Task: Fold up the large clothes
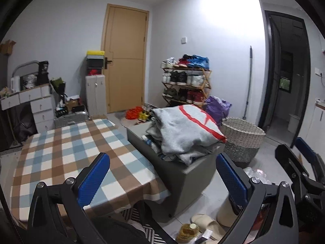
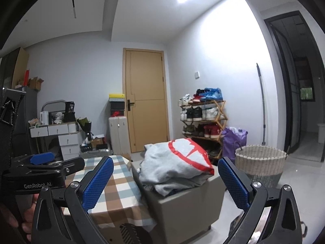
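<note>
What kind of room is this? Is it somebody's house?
Most likely a lived-in room at home, near the entrance. A shoe rack full of sneakers stands beside a wooden door, and a pile of clothes waits next to a woven laundry basket.

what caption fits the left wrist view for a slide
Open left hand-held gripper faces piled clothes beside a checked table.

"GenRobot AI" is printed on the left tongs (image 2: pixel 43 163) body.
</note>
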The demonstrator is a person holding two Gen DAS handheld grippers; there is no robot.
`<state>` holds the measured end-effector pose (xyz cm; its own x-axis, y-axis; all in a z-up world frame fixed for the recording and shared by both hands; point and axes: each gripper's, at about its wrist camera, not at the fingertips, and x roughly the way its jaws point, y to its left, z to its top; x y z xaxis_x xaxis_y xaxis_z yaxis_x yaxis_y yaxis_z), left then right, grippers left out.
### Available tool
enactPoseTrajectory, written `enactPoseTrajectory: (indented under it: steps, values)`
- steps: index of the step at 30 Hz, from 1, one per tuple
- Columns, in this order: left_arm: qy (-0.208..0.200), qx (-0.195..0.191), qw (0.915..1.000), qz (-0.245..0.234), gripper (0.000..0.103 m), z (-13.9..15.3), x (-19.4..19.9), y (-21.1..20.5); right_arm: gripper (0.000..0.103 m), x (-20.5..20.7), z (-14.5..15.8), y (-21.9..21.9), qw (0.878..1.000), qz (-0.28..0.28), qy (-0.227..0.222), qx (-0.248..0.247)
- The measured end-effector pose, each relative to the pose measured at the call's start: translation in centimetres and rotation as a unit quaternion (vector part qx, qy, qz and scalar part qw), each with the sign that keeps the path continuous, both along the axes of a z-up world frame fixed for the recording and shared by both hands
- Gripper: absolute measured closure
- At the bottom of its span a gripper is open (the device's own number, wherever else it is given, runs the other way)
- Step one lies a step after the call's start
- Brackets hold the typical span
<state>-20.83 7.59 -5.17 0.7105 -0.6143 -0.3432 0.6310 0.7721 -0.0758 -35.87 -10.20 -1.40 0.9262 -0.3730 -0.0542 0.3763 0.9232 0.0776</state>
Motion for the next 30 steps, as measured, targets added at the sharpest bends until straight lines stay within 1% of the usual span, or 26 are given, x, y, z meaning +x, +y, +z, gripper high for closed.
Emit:
enactPoseTrajectory:
  steps: [4, 8, 16, 24, 30]
  values:
    - [0.001, 0.002, 1.0000, -0.003, 0.001, 0.0, -0.3, 0.0, 0.000, -0.3, 0.0, -0.4, 1.000, -0.012, -0.008, 0.013]
    - [-0.004, 0.003, 1.0000, 0.000, 0.001, 0.3, -0.7, 0.1, 0.000, -0.5, -0.1, -0.9, 0.999, -0.006, -0.009, 0.033]
    - [-0.007, 0.005, 0.9999, -0.006, 0.001, 0.5, -1.1, 0.0, 0.000, -0.8, 0.0, -0.6, 1.000, -0.003, -0.012, 0.025]
    - [-0.011, 0.000, 0.9999, 0.000, 0.001, 0.6, -1.1, 0.2, 0.000, -1.1, 0.1, -0.2, 1.000, -0.011, -0.017, 0.013]
    - [-0.012, -0.001, 0.9999, 0.001, 0.001, 0.7, -1.2, 0.3, 0.000, -1.1, 0.2, 0.0, 1.000, -0.002, -0.019, 0.012]
